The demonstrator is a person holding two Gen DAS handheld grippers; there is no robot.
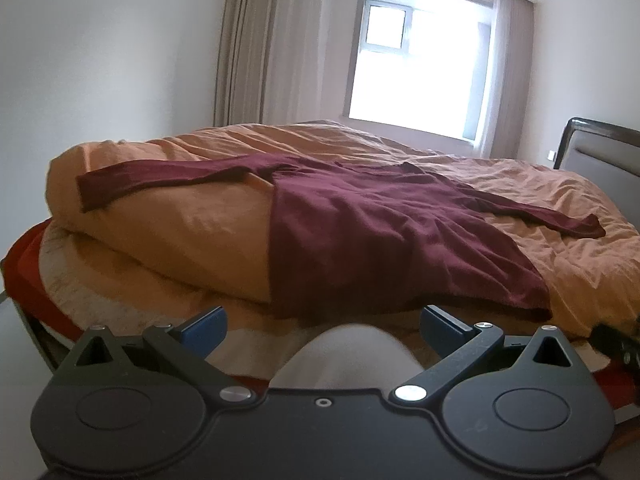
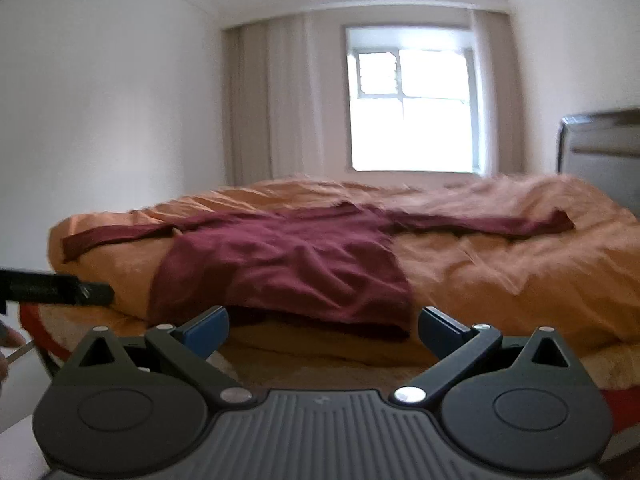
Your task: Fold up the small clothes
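Both tongs [image 1: 322, 326] [image 2: 323, 328] agape, maroon top [image 1: 380, 232] spread on duvet [image 1: 180, 224]

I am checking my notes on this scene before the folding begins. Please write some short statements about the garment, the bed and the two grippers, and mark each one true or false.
1. The dark red garment lies spread out on the orange duvet, both sleeves stretched sideways. True.
2. The left gripper is shut on the hem. False: it is open, short of the cloth.
3. The right gripper is open and holds nothing. True.
4. The garment is already folded in half. False: it lies flat and unfolded.
5. The curtains cover the window. False: they hang at its sides.
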